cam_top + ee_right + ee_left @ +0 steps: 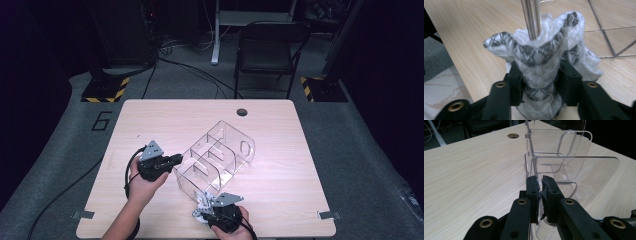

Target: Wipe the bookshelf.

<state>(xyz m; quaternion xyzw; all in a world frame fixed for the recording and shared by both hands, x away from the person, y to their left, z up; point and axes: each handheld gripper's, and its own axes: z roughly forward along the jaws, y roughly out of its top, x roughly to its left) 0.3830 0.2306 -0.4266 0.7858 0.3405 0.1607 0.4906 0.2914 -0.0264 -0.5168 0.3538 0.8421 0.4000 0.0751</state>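
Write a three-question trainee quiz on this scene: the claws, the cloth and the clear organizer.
1. True or false: the left claw is clamped on a wall of the clear organizer.
2. What does the right claw hold? A) a sponge B) a patterned white cloth C) a brush
3. Fill in: the cloth is pressed against the organizer's ____.

Key: 1 true. 2 B. 3 edge.
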